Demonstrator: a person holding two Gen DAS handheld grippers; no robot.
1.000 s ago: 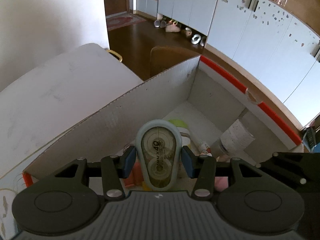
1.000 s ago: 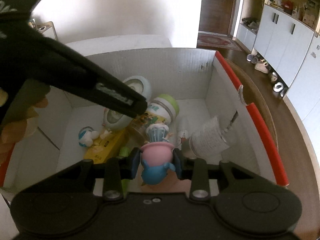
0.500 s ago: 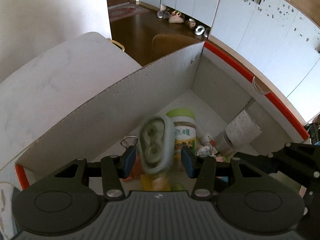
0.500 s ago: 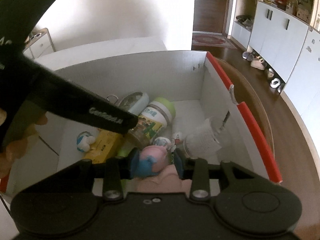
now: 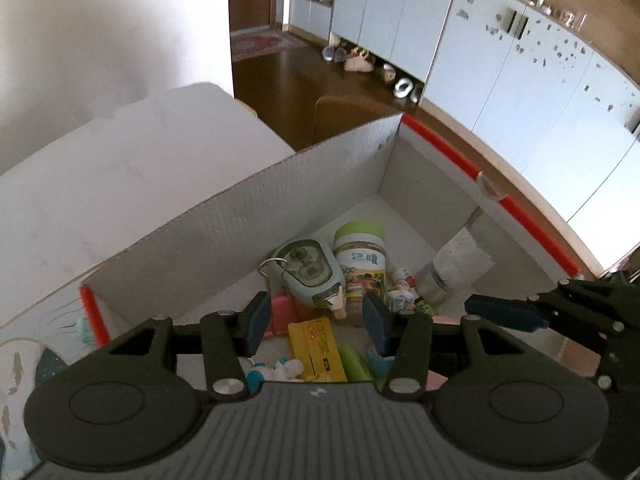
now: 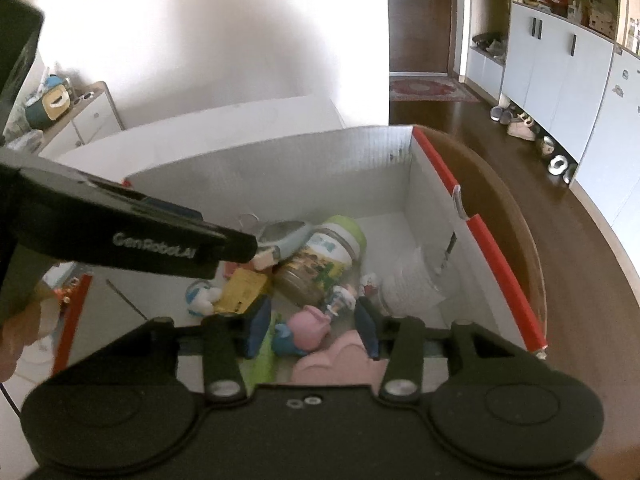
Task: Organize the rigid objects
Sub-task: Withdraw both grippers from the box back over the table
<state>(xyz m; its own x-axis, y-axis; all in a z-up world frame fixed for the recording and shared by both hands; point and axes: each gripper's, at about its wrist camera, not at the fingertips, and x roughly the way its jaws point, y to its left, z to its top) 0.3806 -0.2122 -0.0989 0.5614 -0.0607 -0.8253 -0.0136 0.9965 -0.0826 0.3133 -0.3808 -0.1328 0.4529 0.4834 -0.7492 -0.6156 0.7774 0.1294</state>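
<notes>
Two grippers are hovering, jaws open and empty, over the box (image 5: 248,216): tape dispenser (image 5: 308,276) lying below the left gripper (image 5: 316,320), pink toy (image 6: 308,326) lying below the right gripper's (image 6: 312,330) just-widened jaws.

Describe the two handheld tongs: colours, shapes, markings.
Both look alike. The left tongs have a matte black body with two round discs, black linkage arms with silver rivets, blue pads on the fingers, and a grey ribbed plate at the rear. The right tongs show the same black frame and blue pads. Seen from the right wrist, the left unit carries white "GenRobot.AI" lettering.
</notes>
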